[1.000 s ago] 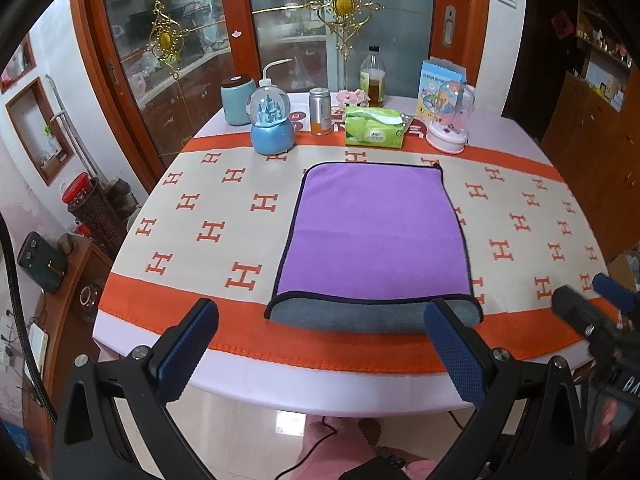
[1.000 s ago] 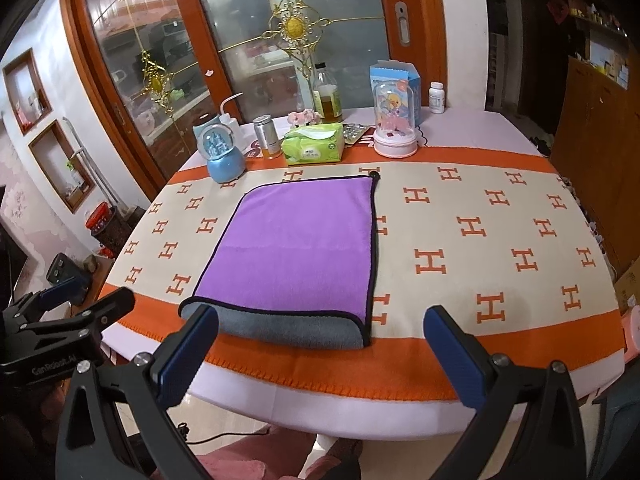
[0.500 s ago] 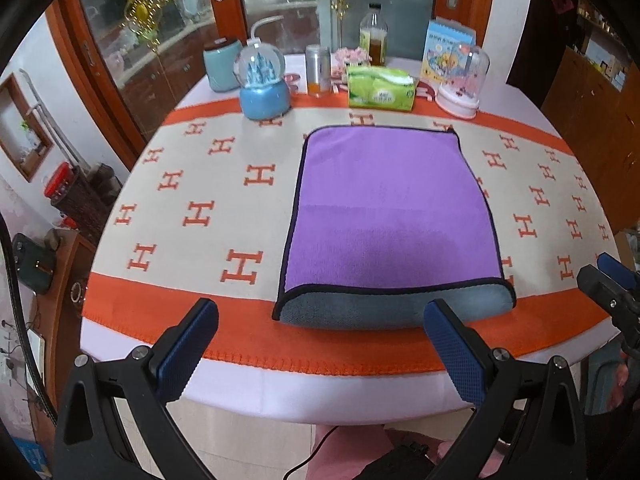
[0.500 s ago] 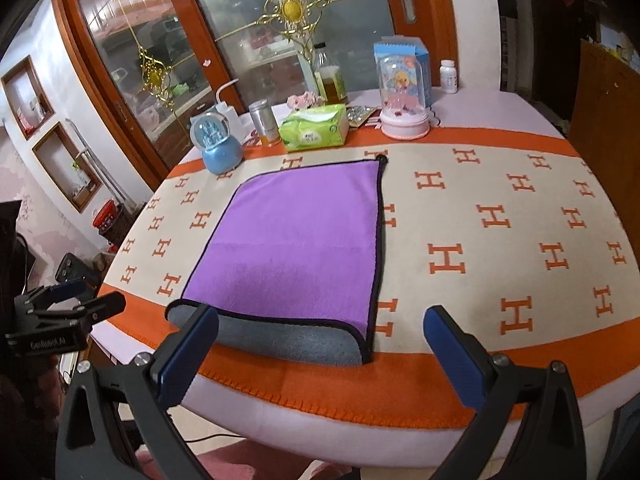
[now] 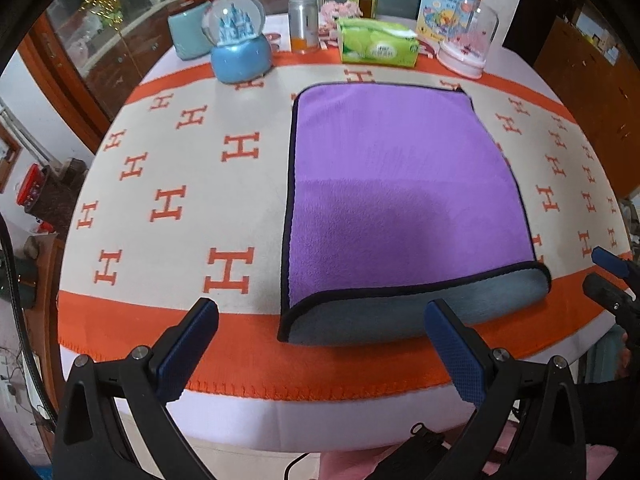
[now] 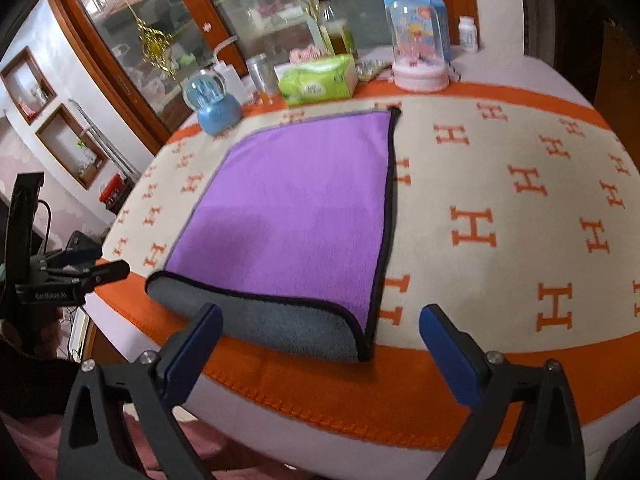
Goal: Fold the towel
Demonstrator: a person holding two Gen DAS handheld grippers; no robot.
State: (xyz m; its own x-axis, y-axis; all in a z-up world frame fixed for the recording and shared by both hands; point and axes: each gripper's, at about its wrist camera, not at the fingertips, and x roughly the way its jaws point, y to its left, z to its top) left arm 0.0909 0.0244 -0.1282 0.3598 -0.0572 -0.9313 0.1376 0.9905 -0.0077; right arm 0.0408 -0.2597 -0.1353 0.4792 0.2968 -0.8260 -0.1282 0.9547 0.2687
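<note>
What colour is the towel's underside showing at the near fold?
Grey, under the purple towel with black trim; the left wrist view shows it best.

Home dining room, round clothed table (image 5: 248,404), glass-door cabinet (image 6: 168,36), snow globe (image 5: 239,46)

The left hand-held gripper (image 5: 320,344) hovered at the near edge with its blue-padded jaws spread wide, gripping nothing; the right hand-held gripper (image 6: 320,346) hung likewise, jaws wide apart and empty
</note>
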